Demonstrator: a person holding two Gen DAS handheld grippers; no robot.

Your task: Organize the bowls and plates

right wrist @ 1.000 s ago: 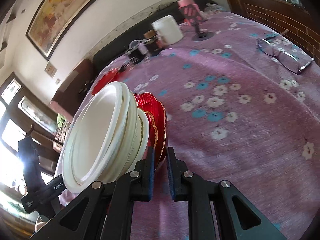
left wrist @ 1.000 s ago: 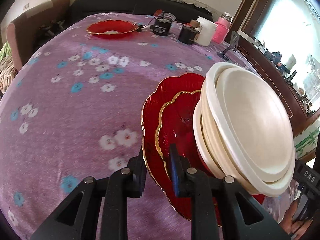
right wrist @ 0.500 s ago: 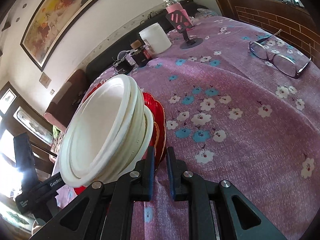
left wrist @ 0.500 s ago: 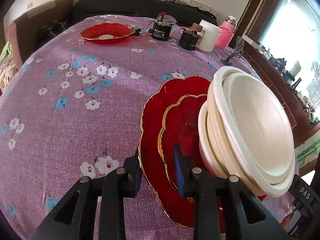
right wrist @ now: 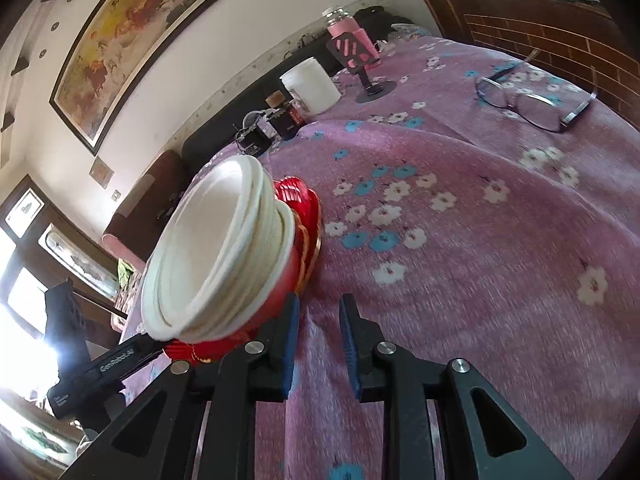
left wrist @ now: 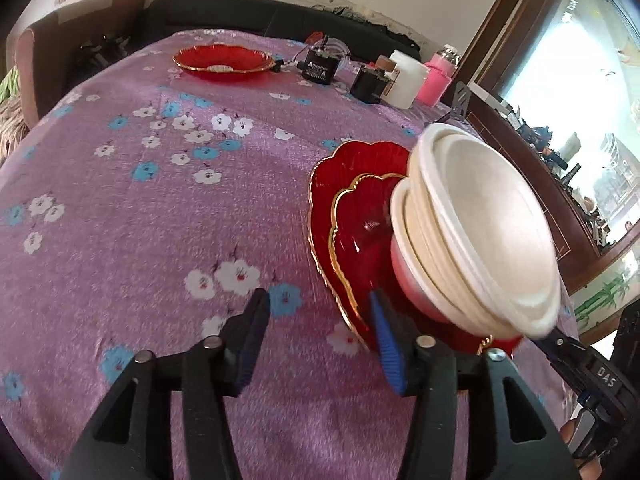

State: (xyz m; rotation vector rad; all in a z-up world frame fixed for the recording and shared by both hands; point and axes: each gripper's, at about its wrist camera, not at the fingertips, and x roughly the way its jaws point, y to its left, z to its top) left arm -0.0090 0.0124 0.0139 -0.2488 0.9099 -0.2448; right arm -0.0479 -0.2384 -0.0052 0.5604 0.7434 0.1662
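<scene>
Now | left tongs (left wrist: 316, 320): jaws opening, nothing pinched, plate rim just beside the right jaw | right tongs (right wrist: 318, 320): jaws opening, only cloth seen between | white bowls (left wrist: 480, 236) nested on two red plates (left wrist: 352, 184), stack set on the table (left wrist: 160, 208) | third red plate (left wrist: 224, 62) seen at far edge

White bowls (left wrist: 480, 224) hide the red plates' (left wrist: 352, 216) far side (label unreadable).
</scene>
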